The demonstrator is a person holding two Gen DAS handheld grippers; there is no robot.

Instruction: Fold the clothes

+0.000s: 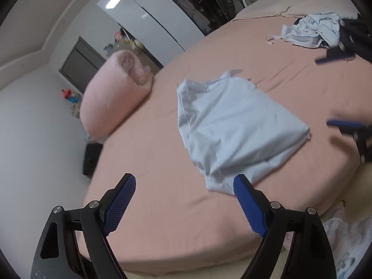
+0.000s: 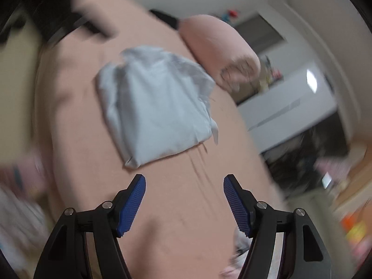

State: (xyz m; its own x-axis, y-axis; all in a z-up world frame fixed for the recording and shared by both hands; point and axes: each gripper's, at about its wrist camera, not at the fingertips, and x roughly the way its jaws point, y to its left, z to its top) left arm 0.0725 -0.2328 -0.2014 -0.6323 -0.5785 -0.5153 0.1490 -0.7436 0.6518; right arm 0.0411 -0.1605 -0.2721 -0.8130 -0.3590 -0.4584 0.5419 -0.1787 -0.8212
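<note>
A light blue garment [image 1: 232,127], folded into a rough rectangle, lies on the pink bed sheet [image 1: 162,209]. My left gripper [image 1: 184,181] hovers open over the sheet just short of the garment's near corner, holding nothing. At the right edge of the left wrist view my right gripper [image 1: 325,91] shows up blurred, its blue pads [image 1: 344,124] apart. In the right wrist view the same garment [image 2: 158,107] lies ahead of my right gripper [image 2: 184,179], which is open and empty above the sheet [image 2: 186,220].
A rolled pink quilt [image 1: 111,97] [image 2: 220,48] lies at the bed's edge beside the garment. Loose white-and-blue and dark clothes [image 1: 311,30] are piled near the pillows [image 1: 290,7]. A white wardrobe [image 1: 151,16] stands beyond. Cloth [image 1: 348,244] lies below the bed's near corner.
</note>
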